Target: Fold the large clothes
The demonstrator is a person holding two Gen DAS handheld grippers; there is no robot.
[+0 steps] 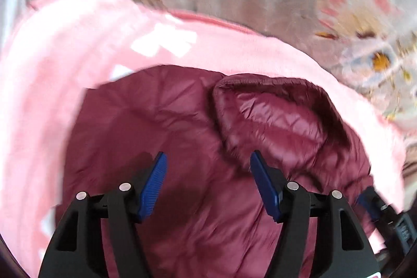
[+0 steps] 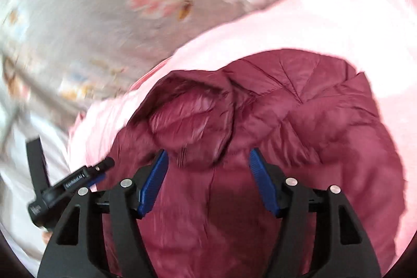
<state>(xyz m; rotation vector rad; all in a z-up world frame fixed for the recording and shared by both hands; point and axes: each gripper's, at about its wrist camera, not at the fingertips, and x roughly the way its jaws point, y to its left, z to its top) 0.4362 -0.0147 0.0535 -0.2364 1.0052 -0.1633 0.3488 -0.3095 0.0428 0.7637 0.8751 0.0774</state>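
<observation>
Black tongs point(image 1: 208, 160), ribbed blue pads point(image 1: 153, 186)

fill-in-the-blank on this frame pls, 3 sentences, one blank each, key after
1. The maroon puffer jacket lies on top of a ____ garment.
2. Both garments rest on a bedsheet printed with ____.
3. The jaws of the left gripper and the right gripper are ____, with no fabric pinched between them.

Missing words: pink; flowers; open

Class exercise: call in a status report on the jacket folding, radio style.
Left gripper and right gripper: jaws open, empty. Maroon puffer jacket lies on pink garment. Nothing in the way.
</observation>
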